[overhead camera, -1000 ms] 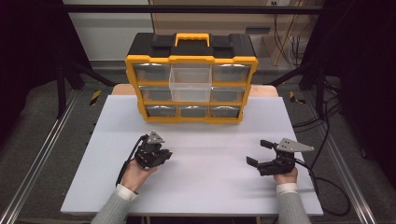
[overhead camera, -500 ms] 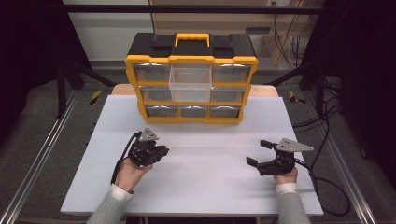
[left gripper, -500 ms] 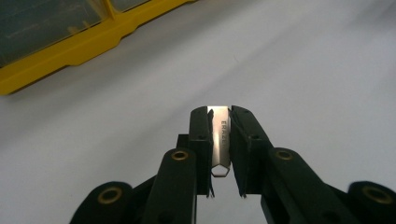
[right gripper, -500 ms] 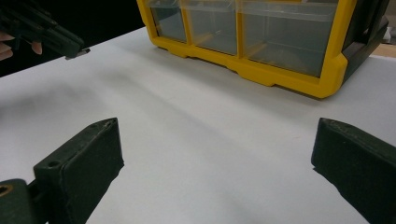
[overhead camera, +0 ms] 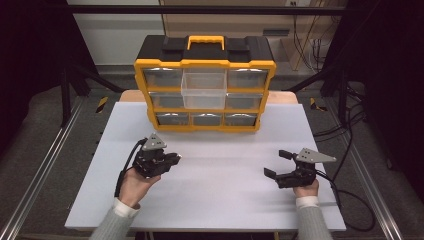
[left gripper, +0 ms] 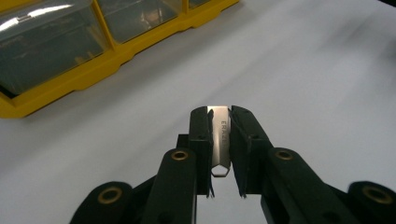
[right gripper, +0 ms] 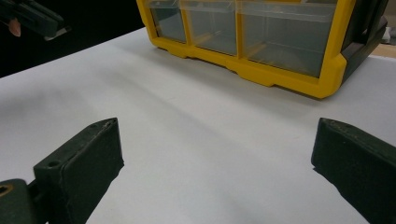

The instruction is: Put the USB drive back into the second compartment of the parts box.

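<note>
A yellow and black drawer cabinet (overhead camera: 205, 65) stands at the back of the white table (overhead camera: 220, 200); its clear top middle drawer (overhead camera: 203, 90) is pulled out. My left gripper (overhead camera: 175, 159) hovers in front of the cabinet's left side, jaws pointing right. In the left gripper view it (left gripper: 219, 112) is shut on a small flat metal strip (left gripper: 220, 140) with stamped letters, held upright between the pads. My right gripper (overhead camera: 275, 163) rests at the front right, open wide, and its jaws (right gripper: 215, 126) have nothing between them.
The cabinet's bottom row of clear drawers (right gripper: 261, 32) faces the right gripper across bare white table. The left gripper (right gripper: 46, 23) shows at the top left of the right gripper view. Cables (overhead camera: 350, 195) trail off the table's right side. Metal rails (overhead camera: 40, 170) flank the table.
The left hand has lifted a little off the table, still shut on the metal strip. The right hand and gripper have stayed put.
</note>
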`<action>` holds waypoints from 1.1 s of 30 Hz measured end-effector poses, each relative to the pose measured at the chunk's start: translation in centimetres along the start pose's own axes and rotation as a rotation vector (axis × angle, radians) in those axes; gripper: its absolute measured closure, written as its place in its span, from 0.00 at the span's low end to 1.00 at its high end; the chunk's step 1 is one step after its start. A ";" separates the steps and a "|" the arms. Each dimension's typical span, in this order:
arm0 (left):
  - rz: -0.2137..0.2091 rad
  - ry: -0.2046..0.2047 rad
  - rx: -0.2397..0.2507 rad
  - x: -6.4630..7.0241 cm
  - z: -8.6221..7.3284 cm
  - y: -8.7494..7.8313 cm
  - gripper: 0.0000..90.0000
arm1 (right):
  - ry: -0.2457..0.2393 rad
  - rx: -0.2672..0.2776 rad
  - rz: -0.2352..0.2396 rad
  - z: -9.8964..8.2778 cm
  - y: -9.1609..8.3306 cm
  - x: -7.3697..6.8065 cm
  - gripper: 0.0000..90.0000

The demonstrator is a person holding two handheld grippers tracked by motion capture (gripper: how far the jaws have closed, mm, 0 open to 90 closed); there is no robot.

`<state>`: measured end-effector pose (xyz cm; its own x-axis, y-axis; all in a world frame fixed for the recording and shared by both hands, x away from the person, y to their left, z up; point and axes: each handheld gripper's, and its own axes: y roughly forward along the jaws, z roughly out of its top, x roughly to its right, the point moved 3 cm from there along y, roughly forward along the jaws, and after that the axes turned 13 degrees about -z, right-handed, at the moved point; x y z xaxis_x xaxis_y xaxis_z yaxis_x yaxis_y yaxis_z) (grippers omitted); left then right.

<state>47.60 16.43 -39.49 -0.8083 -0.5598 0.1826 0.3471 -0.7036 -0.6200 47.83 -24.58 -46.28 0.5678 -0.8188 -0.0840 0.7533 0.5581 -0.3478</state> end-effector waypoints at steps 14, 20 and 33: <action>-0.010 0.028 0.048 0.6 1.5 -2.2 0.88 | -0.001 0.000 -0.002 0.0 0.0 0.0 0.03; -0.009 0.035 0.069 0.6 2.4 -3.1 0.88 | -0.004 0.001 -0.003 0.0 0.0 0.0 0.03; -0.010 0.057 0.095 0.9 3.9 -4.4 0.88 | -0.003 0.002 -0.002 0.0 -0.1 0.0 0.03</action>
<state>47.22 17.32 -33.60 -0.8368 -0.5285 0.1432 0.3800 -0.7487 -0.5431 47.78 -24.65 -46.24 0.5670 -0.8198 -0.0806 0.7552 0.5564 -0.3466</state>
